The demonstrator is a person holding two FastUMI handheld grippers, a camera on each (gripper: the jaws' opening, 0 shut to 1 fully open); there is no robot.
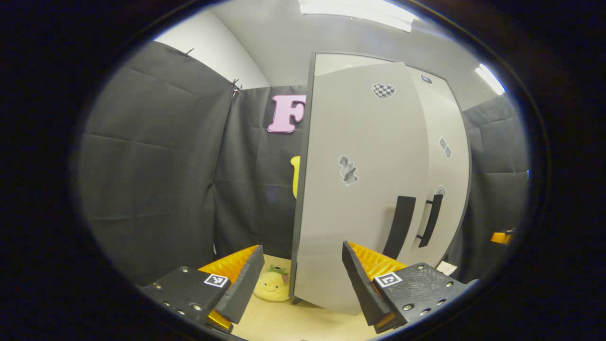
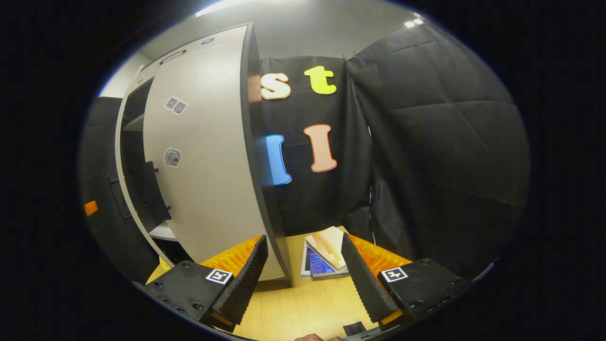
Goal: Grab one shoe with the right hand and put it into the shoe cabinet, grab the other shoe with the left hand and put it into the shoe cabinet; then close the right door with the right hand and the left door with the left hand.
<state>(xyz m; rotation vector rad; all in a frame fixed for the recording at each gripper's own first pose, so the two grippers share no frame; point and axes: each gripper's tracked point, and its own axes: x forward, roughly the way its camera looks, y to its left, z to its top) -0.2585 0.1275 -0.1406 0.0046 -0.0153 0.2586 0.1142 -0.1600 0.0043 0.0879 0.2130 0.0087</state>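
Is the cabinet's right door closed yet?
No, open. In the right gripper view the right door swings out, with dark shelves showing behind it.

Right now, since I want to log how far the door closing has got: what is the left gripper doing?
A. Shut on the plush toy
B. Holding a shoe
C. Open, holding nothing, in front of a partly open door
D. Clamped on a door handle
C: the left gripper is open with nothing between its fingers, facing the cabinet door, which stands ajar.

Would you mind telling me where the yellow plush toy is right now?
In the left gripper view, the yellow plush toy sits on the wooden floor low in frame, just left of the open cabinet door.
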